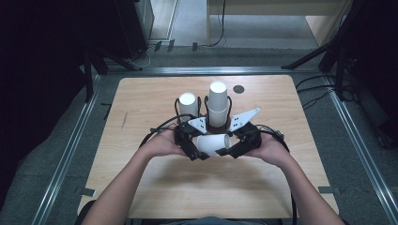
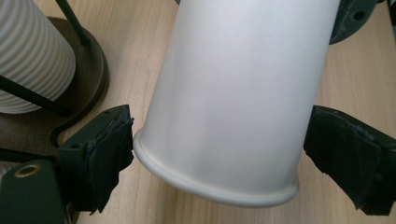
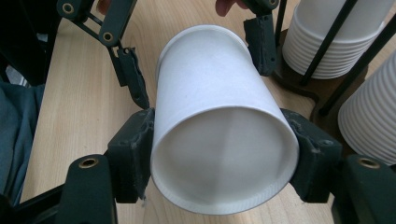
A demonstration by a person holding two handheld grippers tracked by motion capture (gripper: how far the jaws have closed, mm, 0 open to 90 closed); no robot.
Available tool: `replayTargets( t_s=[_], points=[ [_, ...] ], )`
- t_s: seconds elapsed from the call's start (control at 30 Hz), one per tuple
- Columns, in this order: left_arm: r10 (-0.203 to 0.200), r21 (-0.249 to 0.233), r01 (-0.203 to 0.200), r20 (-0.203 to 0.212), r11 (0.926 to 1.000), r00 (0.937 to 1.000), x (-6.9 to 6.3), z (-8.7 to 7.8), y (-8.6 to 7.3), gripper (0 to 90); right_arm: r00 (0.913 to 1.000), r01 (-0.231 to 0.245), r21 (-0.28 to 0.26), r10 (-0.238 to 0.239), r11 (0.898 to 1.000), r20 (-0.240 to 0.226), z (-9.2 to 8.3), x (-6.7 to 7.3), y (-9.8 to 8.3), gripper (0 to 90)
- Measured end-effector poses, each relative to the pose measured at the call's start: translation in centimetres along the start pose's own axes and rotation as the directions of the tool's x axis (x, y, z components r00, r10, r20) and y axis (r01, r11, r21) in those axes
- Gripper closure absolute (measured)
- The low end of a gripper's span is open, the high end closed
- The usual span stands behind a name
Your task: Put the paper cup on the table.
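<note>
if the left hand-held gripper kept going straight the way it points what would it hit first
Most likely the right hand-held gripper: the paper cup already lies between the left hand-held gripper's open jaws, and the right one grips its far end. Depth is unclear.

White paper cup: far end cut off by the left gripper view's top edge. Ribbed white cup stack: cropped at the left edge.

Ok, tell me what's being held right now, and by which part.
The right gripper holds the paper cup sideways, clamped at its bottom end. The left gripper is open around its rim end.
</note>
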State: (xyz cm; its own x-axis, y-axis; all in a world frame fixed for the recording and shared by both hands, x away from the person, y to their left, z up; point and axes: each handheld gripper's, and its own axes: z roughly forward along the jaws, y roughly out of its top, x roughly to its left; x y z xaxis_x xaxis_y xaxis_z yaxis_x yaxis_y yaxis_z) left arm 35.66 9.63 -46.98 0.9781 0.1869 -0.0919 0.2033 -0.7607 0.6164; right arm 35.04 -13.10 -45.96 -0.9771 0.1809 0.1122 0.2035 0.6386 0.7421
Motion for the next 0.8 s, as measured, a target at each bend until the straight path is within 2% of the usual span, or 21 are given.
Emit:
replayTargets(
  t_s=[0.23, 0.3, 0.43, 0.8],
  points=[
    [-0.036, -0.085, 0.036, 0.005, 0.9957, 0.9993, 0.2, -0.6, -0.7, 8.5, 0.9999, -0.013, -0.033, 0.013, 0.999, -0.001, -0.7, -0.2, -0.2, 32.9],
    [-0.037, -0.112, 0.04, 0.029, 0.9929, 0.9989, 0.2, -0.8, -0.8, 8.6, 0.9999, -0.014, -0.043, 0.014, 0.999, -0.003, -0.8, -0.2, -0.1, 32.8],
    [-0.042, -0.147, 0.049, 0.046, 0.988, 0.998, 0.2, -0.9, -1.0, 8.8, 0.9999, -0.012, -0.059, 0.011, 0.998, -0.011, -0.9, -0.1, -0.1, 32.8],
    [-0.038, -0.172, 0.049, 0.064, 0.984, 0.9972, 0.0, -0.3, -1.1, 10.6, 0.9994, -0.005, -0.099, 0.001, 0.995, -0.035, -1.2, 0.2, 0.5, 32.8]
  ],
)
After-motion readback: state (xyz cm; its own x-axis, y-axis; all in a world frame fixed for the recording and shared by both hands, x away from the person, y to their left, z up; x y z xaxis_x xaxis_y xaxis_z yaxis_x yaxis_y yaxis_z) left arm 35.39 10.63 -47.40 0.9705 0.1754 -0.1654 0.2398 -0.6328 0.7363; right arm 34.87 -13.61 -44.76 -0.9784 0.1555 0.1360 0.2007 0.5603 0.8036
